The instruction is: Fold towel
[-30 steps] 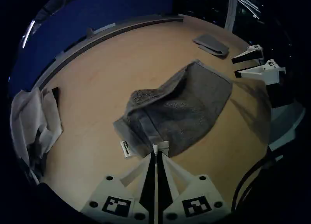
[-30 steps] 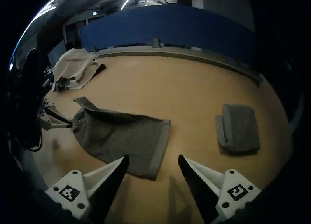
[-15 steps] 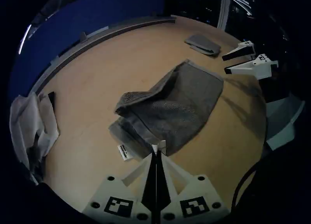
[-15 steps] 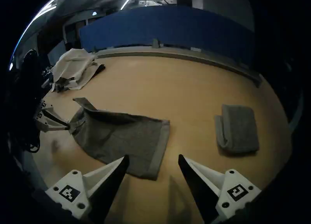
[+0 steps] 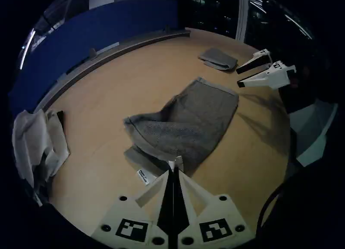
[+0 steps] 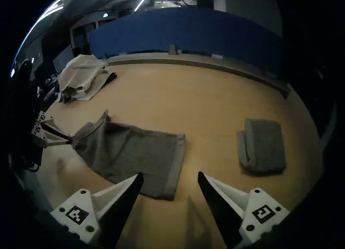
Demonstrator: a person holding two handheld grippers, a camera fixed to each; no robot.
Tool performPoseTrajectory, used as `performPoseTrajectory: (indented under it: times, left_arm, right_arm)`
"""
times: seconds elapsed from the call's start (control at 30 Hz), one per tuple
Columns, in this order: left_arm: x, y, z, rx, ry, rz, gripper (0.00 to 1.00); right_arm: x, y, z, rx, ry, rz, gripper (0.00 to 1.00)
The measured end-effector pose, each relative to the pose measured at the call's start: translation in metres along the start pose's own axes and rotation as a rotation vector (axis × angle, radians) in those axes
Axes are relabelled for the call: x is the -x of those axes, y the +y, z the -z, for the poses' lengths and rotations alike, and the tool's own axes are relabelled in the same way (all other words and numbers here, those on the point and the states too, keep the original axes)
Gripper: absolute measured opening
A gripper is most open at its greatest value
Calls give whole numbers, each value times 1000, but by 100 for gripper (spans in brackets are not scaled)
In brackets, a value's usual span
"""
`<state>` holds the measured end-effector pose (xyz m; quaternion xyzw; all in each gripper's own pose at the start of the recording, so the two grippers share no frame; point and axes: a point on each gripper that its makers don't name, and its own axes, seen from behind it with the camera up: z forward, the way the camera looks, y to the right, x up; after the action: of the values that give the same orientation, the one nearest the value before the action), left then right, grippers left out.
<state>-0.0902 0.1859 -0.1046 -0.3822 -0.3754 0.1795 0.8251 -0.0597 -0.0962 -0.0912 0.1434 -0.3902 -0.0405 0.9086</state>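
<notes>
A grey towel point(image 5: 189, 121) lies half spread on the wooden table point(image 5: 120, 80), its near end bunched and lifted. My left gripper point(image 5: 174, 165) is shut on that near corner, a white label hanging beside it. In the right gripper view the same towel point(image 6: 129, 149) stretches from my left gripper point(image 6: 69, 140) at the far left toward my right gripper point(image 6: 169, 176). The right gripper is open, hovering just above the towel's hemmed end with nothing between its fingers. It also appears in the left gripper view as the right gripper point(image 5: 241, 75), beyond the towel's far end.
A folded grey towel point(image 6: 261, 145) lies on the table to the right. A heap of white cloth point(image 6: 82, 76) sits at the far left corner. A blue partition point(image 6: 185, 31) runs along the table's back edge.
My left gripper has pulled its corner of the towel back and away from the right gripper, dragging the cloth and stretching it flatter. The right gripper has stayed open in place.
</notes>
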Motion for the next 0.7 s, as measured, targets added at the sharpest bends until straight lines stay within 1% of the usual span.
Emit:
performPoseTrajectory:
  times: [0.2, 0.3, 0.5, 0.57, 0.63, 0.7]
  left_arm:
    - [1, 0, 3, -8, 16, -28, 0]
    - [6, -1, 4, -10, 4, -41, 0]
    - [18, 0, 1, -15, -19, -94, 0]
    - [20, 0, 0, -19, -21, -102, 0]
    - [19, -1, 0, -25, -19, -95, 1]
    - [18, -1, 0, -27, -16, -84, 18]
  right_arm:
    - [0, 0, 2, 1, 0, 4, 98]
    - [0, 0, 3, 1, 0, 5, 98]
    - [0, -1, 4, 0, 1, 7, 98]
    - [1, 0, 4, 1, 0, 7, 98]
    - [1, 0, 3, 2, 0, 8, 98]
    - [2, 1, 3, 3, -1, 9, 98]
